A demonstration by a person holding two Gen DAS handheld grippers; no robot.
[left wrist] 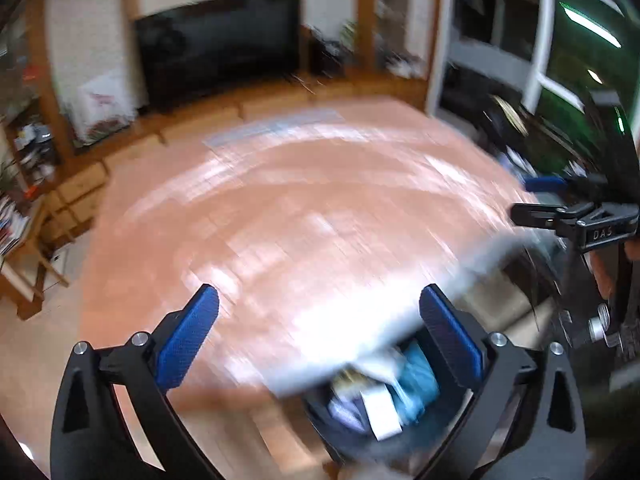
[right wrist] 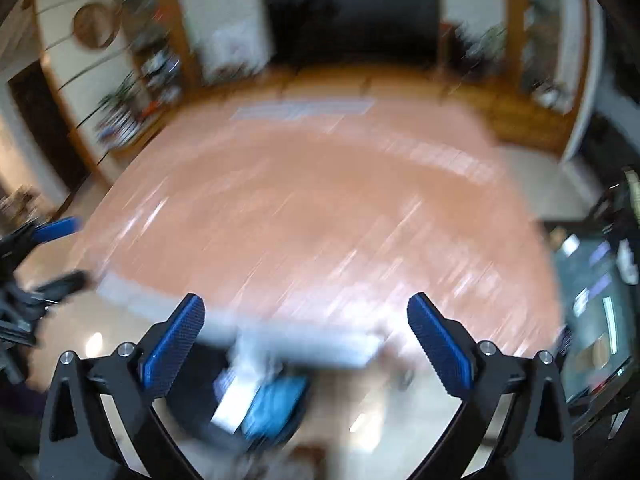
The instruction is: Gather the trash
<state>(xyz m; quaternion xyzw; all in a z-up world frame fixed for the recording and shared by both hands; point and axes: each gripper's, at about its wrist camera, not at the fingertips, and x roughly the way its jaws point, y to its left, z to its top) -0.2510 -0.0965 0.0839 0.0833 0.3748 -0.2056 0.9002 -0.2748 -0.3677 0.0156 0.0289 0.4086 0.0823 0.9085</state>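
Both grippers — left gripper point(left wrist: 318, 332), right gripper point(right wrist: 306, 340) — are seen with jaws wide and empty above a dark bin point(left wrist: 384, 404) holding paper and blue trash point(right wrist: 276, 404). A drop looks finished; more trash must be found next.

A big pink-orange mat point(left wrist: 304, 216) covers most of the floor, and light shines on it. At 12 o'clock a black TV point(left wrist: 218, 46) stands on a long low wooden cabinet point(left wrist: 276, 100). Wooden shelves point(left wrist: 28, 152) full of small things stand at 9 o'clock. A window point(left wrist: 576, 52) with a white frame is at 2 o'clock.
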